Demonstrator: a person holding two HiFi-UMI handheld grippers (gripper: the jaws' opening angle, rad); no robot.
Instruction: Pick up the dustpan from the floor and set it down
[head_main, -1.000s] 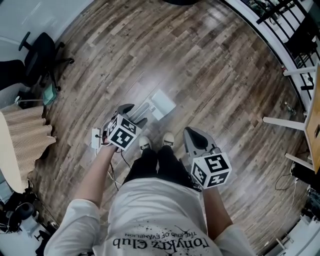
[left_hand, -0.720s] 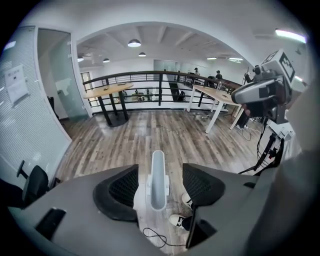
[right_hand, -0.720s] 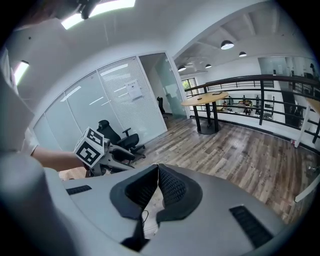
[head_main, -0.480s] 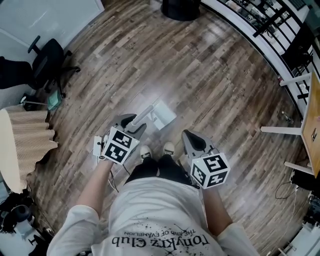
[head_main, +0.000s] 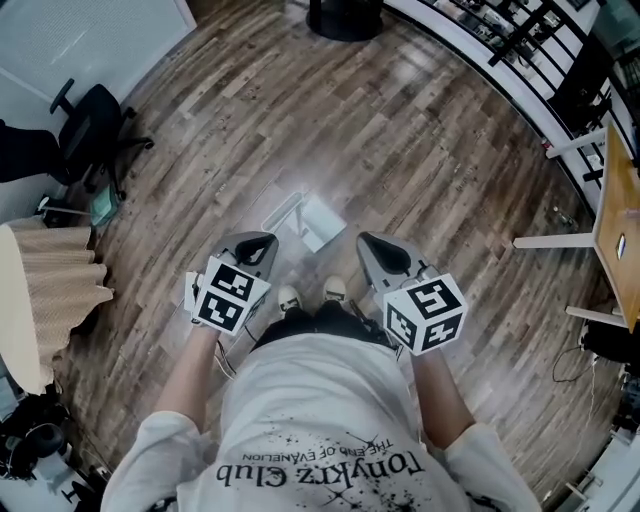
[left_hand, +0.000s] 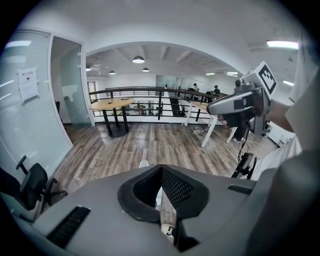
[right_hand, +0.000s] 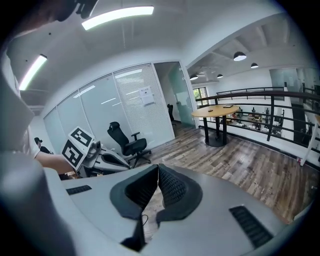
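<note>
- the white dustpan (head_main: 308, 218) lies on the wooden floor (head_main: 420, 150), just ahead of the person's shoes (head_main: 290, 297), touching neither gripper.
- left gripper (head_main: 262, 241): jaws have just closed, pressed together on nothing.
- right gripper (head_main: 372, 244): jaws pressed together, nothing between them.

Dustpan (head_main: 320, 222) white, its handle (head_main: 283, 211) pale grey-white, on a floor (head_main: 420, 150) of grey-brown wood planks with streaky grain, staggered joints and one glossy pale patch of glare. Office chair (head_main: 88, 125) black; round table (left_hand: 112, 103) tan on top with a black pedestal; railing (left_hand: 150, 91) black. Person's shirt (head_main: 320, 420) white with black lettering and fine black speckles, trousers (head_main: 310, 325) black, shoes (head_main: 289, 297) off-white.
</note>
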